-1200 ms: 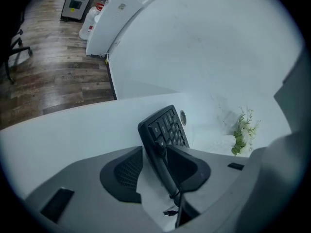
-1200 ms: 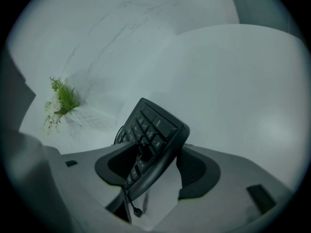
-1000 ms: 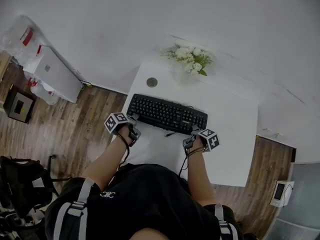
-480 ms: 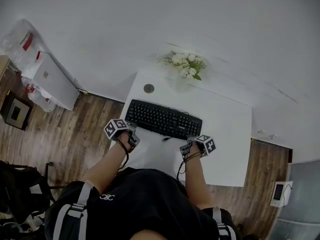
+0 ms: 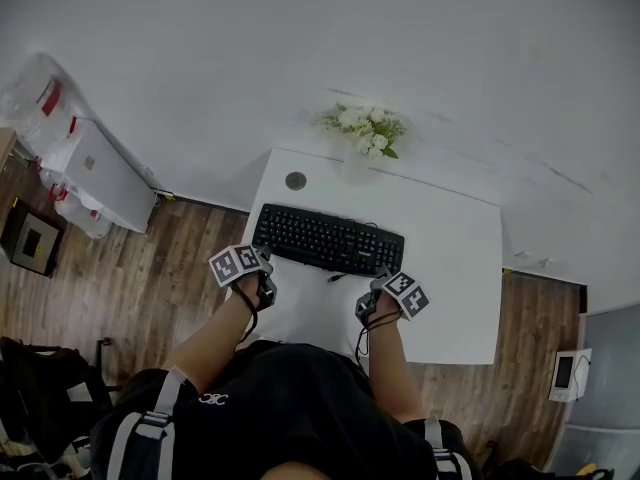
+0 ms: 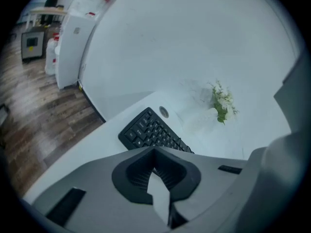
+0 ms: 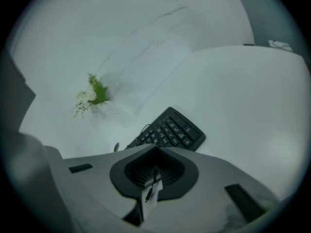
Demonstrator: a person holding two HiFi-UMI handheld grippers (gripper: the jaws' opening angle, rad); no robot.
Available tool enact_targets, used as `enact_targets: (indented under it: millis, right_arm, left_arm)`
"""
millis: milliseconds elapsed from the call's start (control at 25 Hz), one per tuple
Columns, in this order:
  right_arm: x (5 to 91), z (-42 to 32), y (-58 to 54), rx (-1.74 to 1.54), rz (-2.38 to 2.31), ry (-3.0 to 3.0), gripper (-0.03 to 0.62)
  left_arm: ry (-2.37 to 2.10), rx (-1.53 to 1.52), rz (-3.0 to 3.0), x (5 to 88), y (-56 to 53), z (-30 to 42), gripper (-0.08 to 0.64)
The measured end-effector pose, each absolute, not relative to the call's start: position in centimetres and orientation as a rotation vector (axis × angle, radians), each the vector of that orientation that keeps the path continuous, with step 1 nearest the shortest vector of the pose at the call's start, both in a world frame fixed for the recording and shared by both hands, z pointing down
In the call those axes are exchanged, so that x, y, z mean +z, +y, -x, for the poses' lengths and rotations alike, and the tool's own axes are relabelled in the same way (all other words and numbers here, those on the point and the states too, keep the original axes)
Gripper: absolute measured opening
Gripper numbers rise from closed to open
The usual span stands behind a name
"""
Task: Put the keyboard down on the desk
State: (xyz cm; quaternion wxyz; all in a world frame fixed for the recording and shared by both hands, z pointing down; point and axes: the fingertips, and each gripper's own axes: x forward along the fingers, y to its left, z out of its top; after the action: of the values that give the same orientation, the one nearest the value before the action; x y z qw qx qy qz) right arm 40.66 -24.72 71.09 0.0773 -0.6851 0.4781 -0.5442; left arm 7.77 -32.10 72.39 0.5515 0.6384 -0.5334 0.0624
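The black full-size plastic keyboard (image 5: 328, 239) lies flat on the white rectangular desk (image 5: 455, 268), with its long side running across the desk top. Neither tool touches it. We see its thin black cable (image 5: 337, 277) trailing from the near edge onto the bare desk surface. Just beyond the keyboard's far left corner sits a round grey cable grommet (image 5: 295, 180). A bunch of white flowers with green leaves (image 5: 362, 128) stands at the desk's far edge, against the white wall (image 5: 300, 48). The left gripper (image 6: 155, 152) is held at the desk's near left corner, just short of the keyboard's left end. Its jaws have just closed and meet tip to tip with nothing between them. The right gripper (image 7: 155, 149) is held just short of the keyboard's right end. Its jaws have likewise just closed, and they grip nothing. Brown wood-plank floor (image 5: 150, 258) surrounds the desk.
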Motion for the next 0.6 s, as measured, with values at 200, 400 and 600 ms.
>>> enact_targets:
  millis: [200,400,600]
  right_arm:
    - [65.5,-39.2,-26.8,-1.23,2.219,1.793,-0.002]
    - [58.6,-37.0,-28.5,-0.697,2.304,2.069,0.0]
    - [51.8,-34.7,-29.4,-0.267,2.294,2.222,0.0]
  left_arm:
    - [-1.371,0.34,-1.82,68.6,-33.2,-7.6,0.0]
    - [-1.398,0.45,-2.14,64.1,-34.1,-9.3,0.0]
    - [-1.405,0.434,-2.418,57.4,-34.5,-11.8,0.0]
